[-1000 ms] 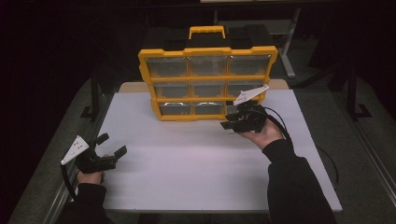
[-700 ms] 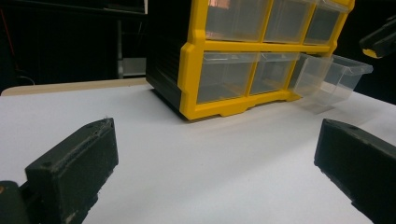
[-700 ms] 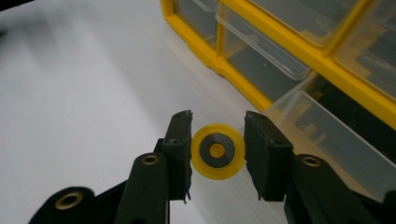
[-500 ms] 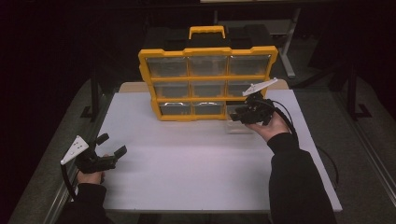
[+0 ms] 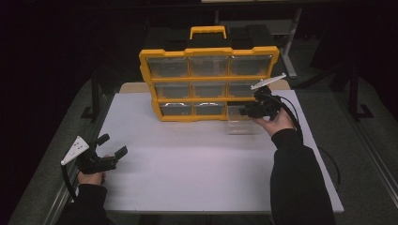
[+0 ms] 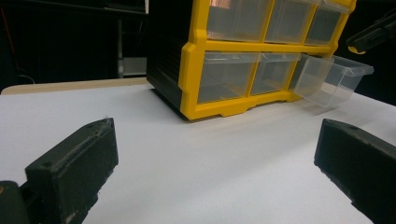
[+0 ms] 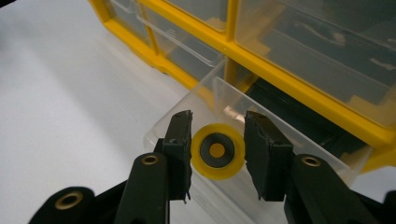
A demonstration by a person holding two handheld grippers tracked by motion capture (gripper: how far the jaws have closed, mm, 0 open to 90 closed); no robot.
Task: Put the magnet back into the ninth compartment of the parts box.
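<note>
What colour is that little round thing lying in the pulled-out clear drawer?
The disc is yellow with a dark grey ring and a yellow centre. It shows best in the right gripper view.

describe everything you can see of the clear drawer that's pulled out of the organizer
The clear drawer is a small open-topped bin of transparent plastic with thin walls. It is pulled most of the way out of the bottom-right slot of the yellow organizer and tilts down, its front end low toward the white table. Inside lies a yellow wheel with a dark hub. The right gripper sits at its front wall, jaws either side of the wheel.
</note>
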